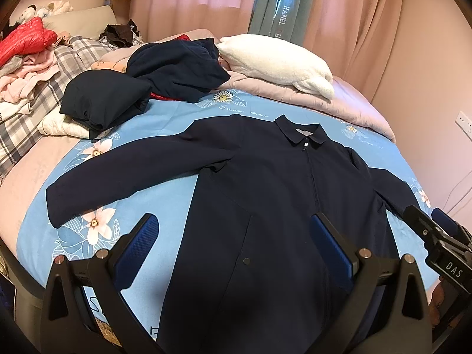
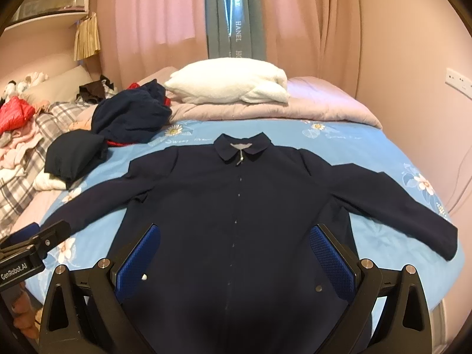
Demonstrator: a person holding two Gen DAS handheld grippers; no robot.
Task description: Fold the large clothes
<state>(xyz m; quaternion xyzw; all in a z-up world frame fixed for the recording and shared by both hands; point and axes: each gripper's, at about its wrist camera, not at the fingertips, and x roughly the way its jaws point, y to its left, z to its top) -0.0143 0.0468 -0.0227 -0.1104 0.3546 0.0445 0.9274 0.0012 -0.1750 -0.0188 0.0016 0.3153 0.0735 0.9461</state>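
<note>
Spread flat, front up, on the bed point(image 2: 368, 153): jacket point(image 2: 236, 206), both grippers point(image 1: 236, 247) point(image 2: 236, 253) released above its hem, best closing next on sleeve point(image 2: 398, 206) cuffs to fold inward.

Left gripper point(image 1: 236, 236) gapes wide; right gripper point(image 2: 236, 239) likewise.

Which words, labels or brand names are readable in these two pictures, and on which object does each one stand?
"HANEL": on the grey curtain strip between the pink curtains; letters above and below it are cut off or blurred.
"DAS": on the right gripper, seen from the left wrist.
"GenRobot.AI": on the left gripper, seen from the right wrist.
"Sweet": cursive on the blue bedsheet above the jacket; the next word is too blurred.
</note>
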